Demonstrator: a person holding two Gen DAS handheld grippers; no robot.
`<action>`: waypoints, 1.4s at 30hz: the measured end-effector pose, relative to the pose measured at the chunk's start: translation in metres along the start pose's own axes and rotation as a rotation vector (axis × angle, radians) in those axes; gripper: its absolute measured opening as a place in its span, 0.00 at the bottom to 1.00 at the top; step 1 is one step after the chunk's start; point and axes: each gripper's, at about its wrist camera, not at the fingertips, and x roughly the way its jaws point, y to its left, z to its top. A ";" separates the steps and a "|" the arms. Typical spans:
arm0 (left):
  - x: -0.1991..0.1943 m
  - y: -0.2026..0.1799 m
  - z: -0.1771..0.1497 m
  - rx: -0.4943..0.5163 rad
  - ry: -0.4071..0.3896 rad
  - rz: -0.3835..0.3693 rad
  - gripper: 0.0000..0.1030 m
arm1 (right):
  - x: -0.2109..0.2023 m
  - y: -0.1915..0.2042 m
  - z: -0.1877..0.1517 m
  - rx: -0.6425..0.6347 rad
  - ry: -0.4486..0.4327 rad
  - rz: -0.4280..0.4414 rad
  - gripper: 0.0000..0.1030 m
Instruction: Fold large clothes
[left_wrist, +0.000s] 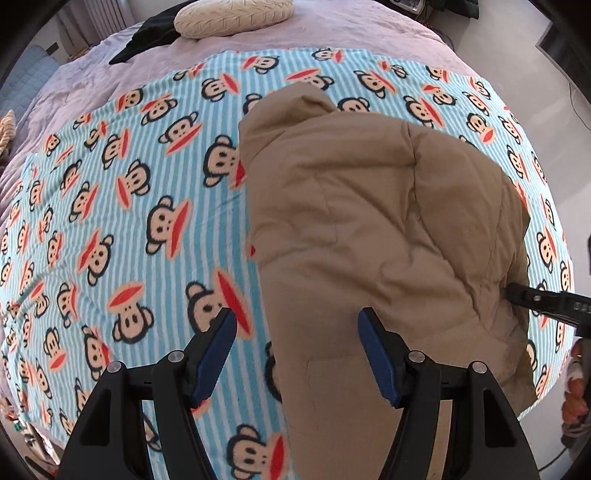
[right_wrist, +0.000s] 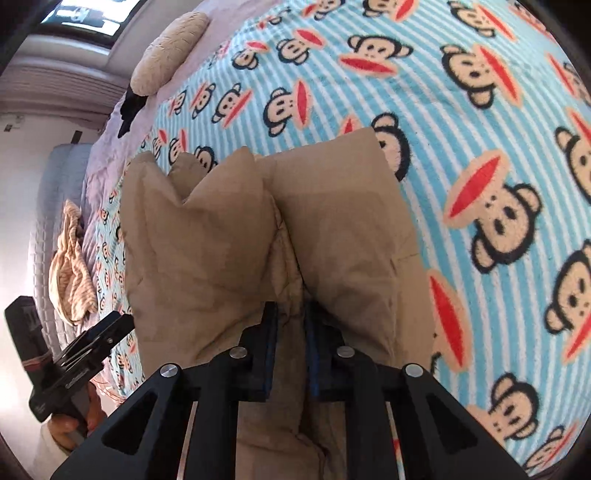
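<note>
A tan padded jacket (left_wrist: 373, 229) lies partly folded on a blue-and-white striped monkey-print blanket (left_wrist: 122, 206), which is spread over a bed with a lilac cover (left_wrist: 332, 33). The jacket sits toward the blanket's right half in the left wrist view, bulky and creased, its hood end pointing up toward the head of the bed.

The left hand-held gripper (left_wrist: 297, 354) hangs above the jacket's near edge with its blue-padded jaws standing wide apart — nothing is between them, one finger over the blanket and the other over tan fabric.

The right hand-held gripper (right_wrist: 291, 354) has its jaws drawn close together on a raised ridge of the jacket (right_wrist: 258, 236), the fabric bunching up on both sides of the pinch. From the left wrist view its black tip (left_wrist: 532, 299) shows at the jacket's right edge.

Near the head of the bed lie a round cream cushion (left_wrist: 232, 18) and a black garment (left_wrist: 147, 37) just beside it — well apart from the jacket. A beige striped cloth (right_wrist: 70, 280) sits crumpled at the bed's far side.
</note>
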 end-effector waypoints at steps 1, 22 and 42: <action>0.000 0.001 -0.001 -0.002 0.006 0.002 0.74 | -0.005 0.000 -0.001 -0.002 -0.005 -0.004 0.28; 0.012 0.003 -0.005 -0.027 0.017 0.021 1.00 | -0.030 -0.022 -0.011 -0.031 -0.025 -0.095 0.79; 0.044 0.038 0.005 -0.136 0.098 -0.330 1.00 | 0.003 -0.051 0.016 -0.005 0.065 0.089 1.00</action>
